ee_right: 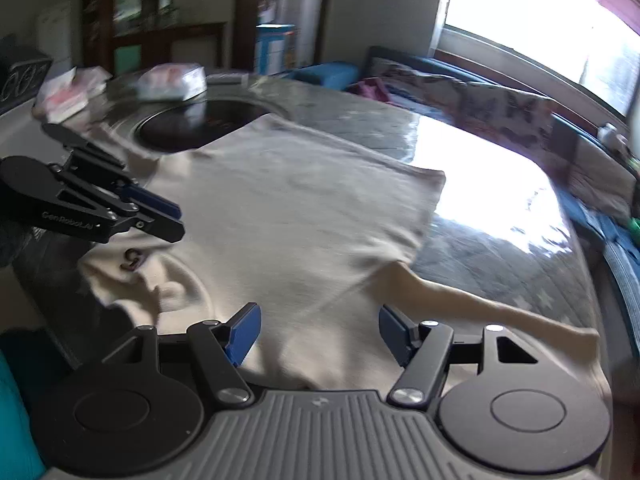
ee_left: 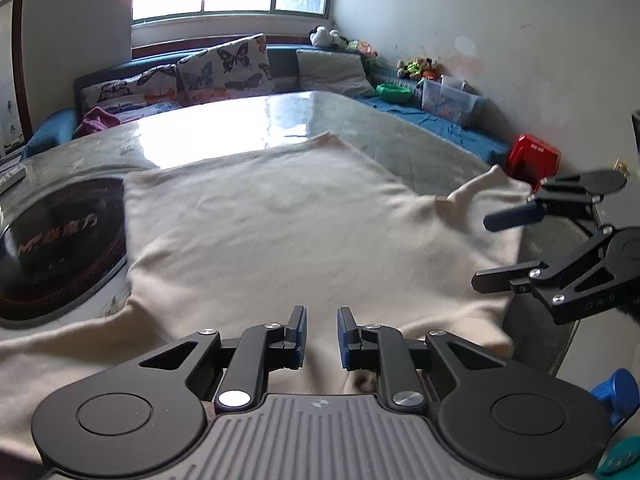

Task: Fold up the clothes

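With the cream shirt (ee_left: 280, 232) spread flat across the frame's middle on the glossy table (ee_left: 240, 120), the left gripper (ee_left: 322, 338) hovers narrowly parted at lower centre and the right gripper (ee_right: 318, 338) gapes empty, so a shallow pinch could slip and drag wrinkles.

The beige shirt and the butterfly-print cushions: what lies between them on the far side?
Only bare, glossy tabletop lies between the spread beige cotton shirt and the butterfly-print cushions; the left wrist view shows it.
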`<state>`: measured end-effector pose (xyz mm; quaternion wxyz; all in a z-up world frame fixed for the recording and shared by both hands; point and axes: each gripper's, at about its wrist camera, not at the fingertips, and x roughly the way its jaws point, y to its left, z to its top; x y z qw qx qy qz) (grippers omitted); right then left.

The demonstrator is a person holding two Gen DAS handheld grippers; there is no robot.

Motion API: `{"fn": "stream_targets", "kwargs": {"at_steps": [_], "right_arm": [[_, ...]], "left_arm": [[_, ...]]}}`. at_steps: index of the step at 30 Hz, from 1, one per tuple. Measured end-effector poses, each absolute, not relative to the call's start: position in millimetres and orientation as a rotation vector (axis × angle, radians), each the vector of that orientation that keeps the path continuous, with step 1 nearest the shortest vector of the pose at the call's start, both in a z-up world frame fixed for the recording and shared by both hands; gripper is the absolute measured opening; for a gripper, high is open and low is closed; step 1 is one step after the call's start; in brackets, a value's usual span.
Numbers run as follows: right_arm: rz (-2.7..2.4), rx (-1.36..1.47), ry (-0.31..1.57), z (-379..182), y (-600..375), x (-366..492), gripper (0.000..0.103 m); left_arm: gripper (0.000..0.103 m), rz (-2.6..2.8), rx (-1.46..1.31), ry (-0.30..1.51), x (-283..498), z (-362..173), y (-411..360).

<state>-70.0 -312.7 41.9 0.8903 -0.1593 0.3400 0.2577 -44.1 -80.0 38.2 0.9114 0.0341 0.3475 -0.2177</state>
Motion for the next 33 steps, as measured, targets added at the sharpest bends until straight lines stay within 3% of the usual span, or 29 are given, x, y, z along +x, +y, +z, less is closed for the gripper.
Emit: {"fn": "stream_targets", "kwargs": {"at_steps": [18, 33], "right_arm": [[0.173, -0.120, 0.692, 50.7, -414.9, -60.2, 0.060], [-0.143, 0.091, 0.731, 18.6, -506.7, -8.9, 0.037]], "left_arm": [[0.019, -0.625, 0.120, 0.713, -45.4, 37.2, -153.0], [0.023, -0.675, 0.165, 0.729, -54.0, 29.8, -171.4]]}}
